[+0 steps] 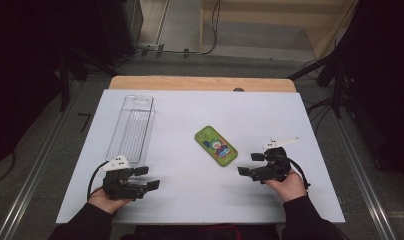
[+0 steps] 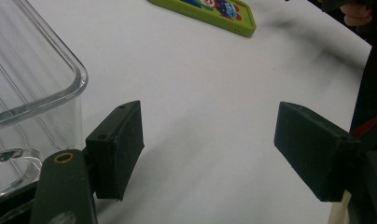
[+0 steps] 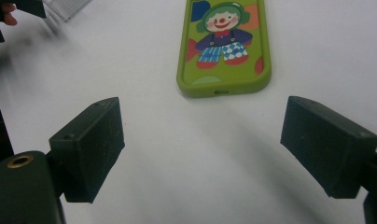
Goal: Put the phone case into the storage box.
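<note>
A green phone case (image 1: pixel 216 145) with a clown picture lies flat near the middle of the white table (image 1: pixel 190 115). A clear plastic box (image 1: pixel 132 127) stands empty at the left. My left gripper (image 1: pixel 148 177) rests near the table's front left, just in front of the box, jaws open with nothing between them. My right gripper (image 1: pixel 250 164) sits at the front right, pointing left toward the case, open and empty. In the right gripper view the case (image 3: pixel 224 46) lies just beyond my right gripper (image 3: pixel 203 149). The left gripper view has the box corner (image 2: pixel 32 88) beside my left gripper (image 2: pixel 207 151).
The white sheet covers a wooden tabletop whose far edge (image 1: pixel 200 83) shows. Dark stands and cables (image 1: pixel 335 85) line both sides of the table. Bare white surface lies between the two grippers.
</note>
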Demonstrator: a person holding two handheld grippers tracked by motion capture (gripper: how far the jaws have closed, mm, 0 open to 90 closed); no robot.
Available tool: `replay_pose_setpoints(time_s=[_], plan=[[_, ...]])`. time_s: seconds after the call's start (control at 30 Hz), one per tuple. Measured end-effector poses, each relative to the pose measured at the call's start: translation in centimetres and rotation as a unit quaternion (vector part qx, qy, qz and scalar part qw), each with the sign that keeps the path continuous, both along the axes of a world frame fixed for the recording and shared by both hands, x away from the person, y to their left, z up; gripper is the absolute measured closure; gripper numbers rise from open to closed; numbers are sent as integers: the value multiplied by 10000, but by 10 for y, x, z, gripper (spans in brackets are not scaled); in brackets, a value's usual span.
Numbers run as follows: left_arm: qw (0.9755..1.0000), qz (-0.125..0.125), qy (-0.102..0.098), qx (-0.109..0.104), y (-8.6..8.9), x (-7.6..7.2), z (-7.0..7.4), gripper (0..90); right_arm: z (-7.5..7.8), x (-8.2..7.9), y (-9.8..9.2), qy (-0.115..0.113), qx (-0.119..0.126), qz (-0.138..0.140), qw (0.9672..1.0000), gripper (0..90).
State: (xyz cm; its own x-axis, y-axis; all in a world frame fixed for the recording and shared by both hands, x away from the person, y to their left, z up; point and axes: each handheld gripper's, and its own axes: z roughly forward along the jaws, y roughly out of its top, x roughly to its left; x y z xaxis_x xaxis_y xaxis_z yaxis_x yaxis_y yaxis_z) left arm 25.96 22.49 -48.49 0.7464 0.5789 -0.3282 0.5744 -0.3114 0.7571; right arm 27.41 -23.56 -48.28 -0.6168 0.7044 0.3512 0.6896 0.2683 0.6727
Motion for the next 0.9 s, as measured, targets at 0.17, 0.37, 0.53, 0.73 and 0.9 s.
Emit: replay_pose_setpoints(time_s=[0.17, 0.37, 0.53, 0.73, 0.9], plan=[[10000, 3, 3, -6, 0, 0, 0, 248, 4, 4, 3, -84, -60, -77, 9999, 118], [10000, 4, 2, 0, 0, 0, 0, 248, 6, 10, 8, -23, -26, -70, 10000, 117], [10000, -40, -12, -39, -1, 1, 0, 248, 10, 16, 13, -120, -117, -38, 9999, 116], [10000, -51, -14, -25, -1, 1, 0, 248, 14, 25, 19, -225, -180, 14, 9996, 110], [10000, -43, -6, -28, -1, 1, 0, 247, 16, 33, 25, -222, -223, 23, 9995, 96]])
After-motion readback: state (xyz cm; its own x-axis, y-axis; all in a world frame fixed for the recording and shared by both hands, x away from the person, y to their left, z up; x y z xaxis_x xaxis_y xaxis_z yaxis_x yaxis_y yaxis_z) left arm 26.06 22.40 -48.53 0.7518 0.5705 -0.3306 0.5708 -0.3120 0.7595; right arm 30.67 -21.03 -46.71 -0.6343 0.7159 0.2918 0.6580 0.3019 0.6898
